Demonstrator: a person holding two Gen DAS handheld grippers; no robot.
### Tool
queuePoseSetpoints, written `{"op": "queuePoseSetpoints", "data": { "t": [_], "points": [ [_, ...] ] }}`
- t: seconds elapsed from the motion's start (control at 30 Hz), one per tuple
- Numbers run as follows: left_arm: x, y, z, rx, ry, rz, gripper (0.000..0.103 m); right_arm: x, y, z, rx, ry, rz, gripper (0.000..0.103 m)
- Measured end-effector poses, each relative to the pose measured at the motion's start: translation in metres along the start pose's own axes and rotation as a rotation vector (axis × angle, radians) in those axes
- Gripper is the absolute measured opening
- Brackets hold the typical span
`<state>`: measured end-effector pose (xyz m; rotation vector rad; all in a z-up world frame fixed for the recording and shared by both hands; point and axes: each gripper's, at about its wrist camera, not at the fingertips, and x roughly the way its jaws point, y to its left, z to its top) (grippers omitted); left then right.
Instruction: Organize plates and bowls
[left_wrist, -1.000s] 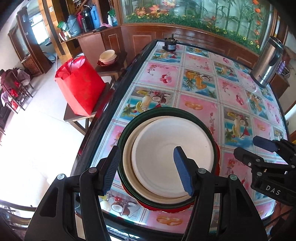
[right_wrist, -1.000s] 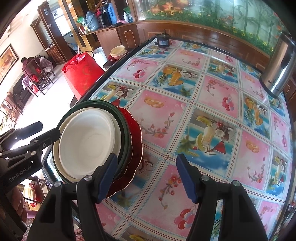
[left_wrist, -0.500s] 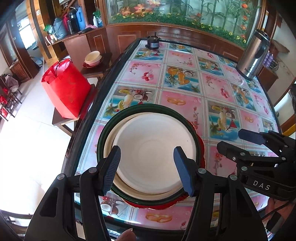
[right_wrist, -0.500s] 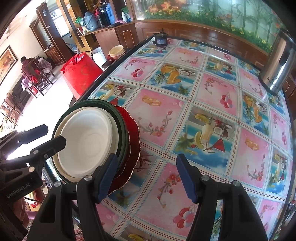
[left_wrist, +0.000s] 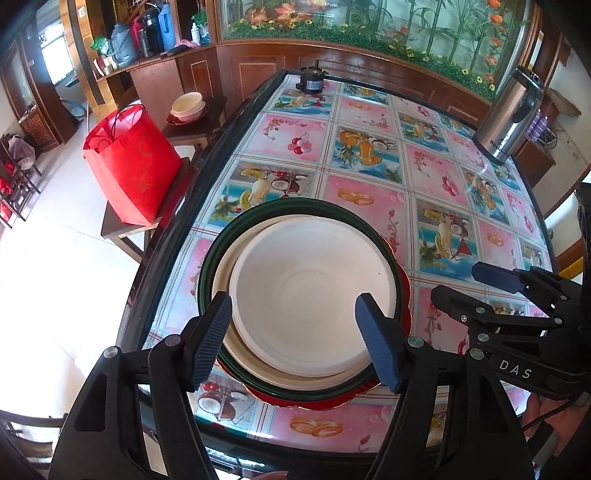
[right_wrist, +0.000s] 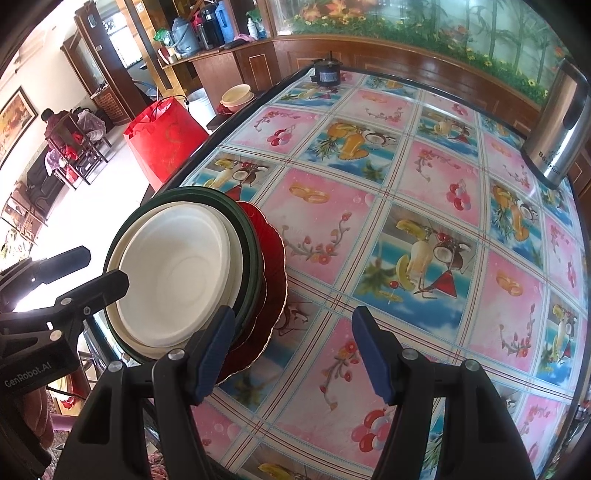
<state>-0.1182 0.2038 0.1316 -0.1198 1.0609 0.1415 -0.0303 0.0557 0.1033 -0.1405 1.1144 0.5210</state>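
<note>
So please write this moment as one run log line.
stack: white bowl on top, green plate, red plate under | left gripper: open, just widened, above bowl | right gripper: open, empty

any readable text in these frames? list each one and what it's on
"DAS": black body of the right tongs.
"GenRobot.AI": black body of the left tongs.
"Bos…": tall steel vacuum flask, rest of the brand too blurred to read.
Label on the small black cylinder at the table's far end: too small to read.
</note>
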Motion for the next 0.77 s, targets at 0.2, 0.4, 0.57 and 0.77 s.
{"op": "queuePoseSetpoints", "data": {
  "t": [0.2,0.4,0.57,0.77],
  "points": [
    [0.0019,0.0012,-0.0004,-0.013,0.01,-0.01,0.07,0.0001,0.0012,0.0002,-0.001,-0.002,0.001,0.066],
    [-0.0026,0.0052,0.003,-0.04,-0.012,-0.005,0.07,0.0009,0.0007,0.0,0.002,0.003,0.006,0.066],
    [-0.0027,0.0058,0.0035,-0.038,-0.014,0.004,0.07,0.0013,0.0005,-0.0008,0.002,0.004,0.009,0.066],
    [-0.0023,0.0038,0.0019,-0.031,-0.015,0.019,0.07,0.0013,0.0017,-0.0012,-0.001,0.004,0.016,0.066]
  ]
}}
